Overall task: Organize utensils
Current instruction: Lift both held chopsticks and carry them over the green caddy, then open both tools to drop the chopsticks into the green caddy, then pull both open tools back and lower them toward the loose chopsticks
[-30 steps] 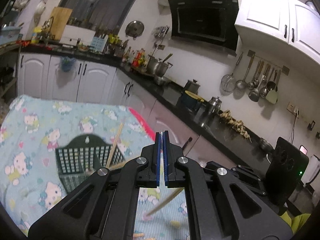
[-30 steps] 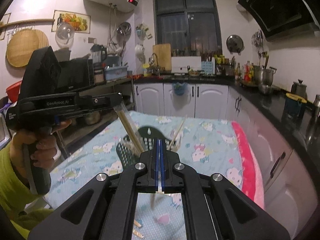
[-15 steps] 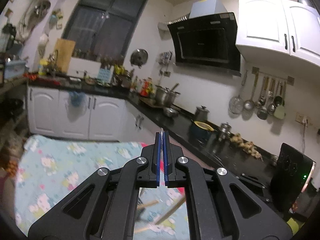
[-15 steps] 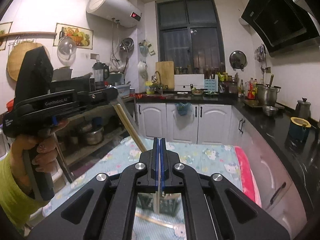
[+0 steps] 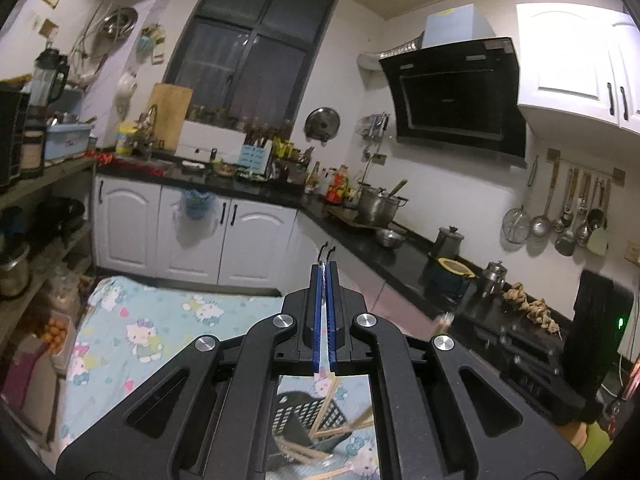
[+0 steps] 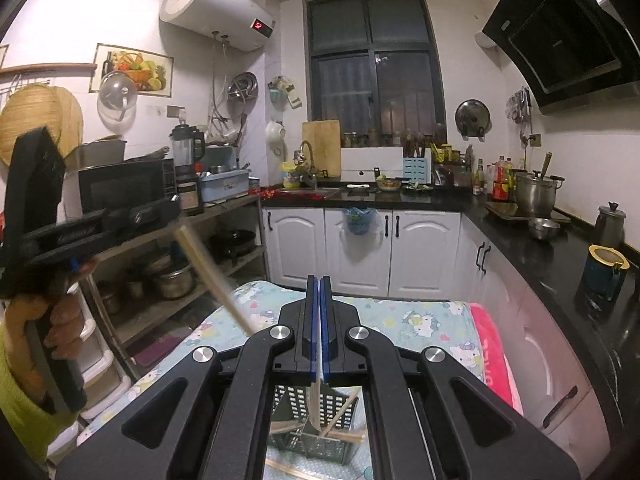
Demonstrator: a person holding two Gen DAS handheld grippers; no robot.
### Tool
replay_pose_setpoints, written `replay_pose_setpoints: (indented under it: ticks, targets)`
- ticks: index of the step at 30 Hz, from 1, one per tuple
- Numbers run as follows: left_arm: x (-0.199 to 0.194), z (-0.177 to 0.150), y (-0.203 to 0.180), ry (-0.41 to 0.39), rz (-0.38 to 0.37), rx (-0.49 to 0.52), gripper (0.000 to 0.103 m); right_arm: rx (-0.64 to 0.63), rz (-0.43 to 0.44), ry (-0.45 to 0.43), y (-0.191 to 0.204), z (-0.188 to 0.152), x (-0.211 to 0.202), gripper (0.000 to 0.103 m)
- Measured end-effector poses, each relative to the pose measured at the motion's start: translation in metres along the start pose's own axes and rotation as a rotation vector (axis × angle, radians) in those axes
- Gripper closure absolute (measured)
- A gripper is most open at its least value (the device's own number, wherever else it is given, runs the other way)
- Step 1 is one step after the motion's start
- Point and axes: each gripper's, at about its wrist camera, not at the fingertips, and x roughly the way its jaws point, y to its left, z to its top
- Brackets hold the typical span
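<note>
Wooden chopstick (image 6: pixel 316 404) pinched in the right claw (image 6: pixel 319 280); left claw (image 5: pixel 325 266) grips another (image 6: pixel 216 276); no legible writing.

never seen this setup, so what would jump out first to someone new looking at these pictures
Probably the black right gripper filling the lower half of its view, shut on a chopstick that hangs over the dark utensil basket on the cartoon-print tablecloth. To its left, the left gripper holds another chopstick slanting down. Above, a white water heater hangs on the wall.
</note>
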Motion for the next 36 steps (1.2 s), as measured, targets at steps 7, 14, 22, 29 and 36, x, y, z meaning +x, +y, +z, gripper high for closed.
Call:
replay_pose_setpoints:
  ticks: [7, 14, 22, 29, 36]
  targets:
    - [0.005, -0.023, 0.019, 0.043, 0.016, -0.025, 0.103, -0.001, -0.017, 0.026, 0.0, -0.005, 0.026, 0.101]
    - [0.011, -0.043, 0.031, 0.082, 0.017, -0.044, 0.103, 0.009, -0.031, 0.068, 0.0, -0.018, 0.05, 0.101]
    - [0.021, -0.063, 0.038, 0.122, 0.014, -0.068, 0.102, 0.019, -0.033, 0.107, 0.0, -0.032, 0.068, 0.101]
    - [0.033, -0.079, 0.046, 0.179, 0.042, -0.099, 0.087, 0.028, -0.037, 0.176, -0.001, -0.048, 0.084, 0.079]
    - [0.021, -0.088, 0.053, 0.177, 0.074, -0.089, 0.049, 0.045, -0.061, 0.187, -0.009, -0.063, 0.073, 0.058]
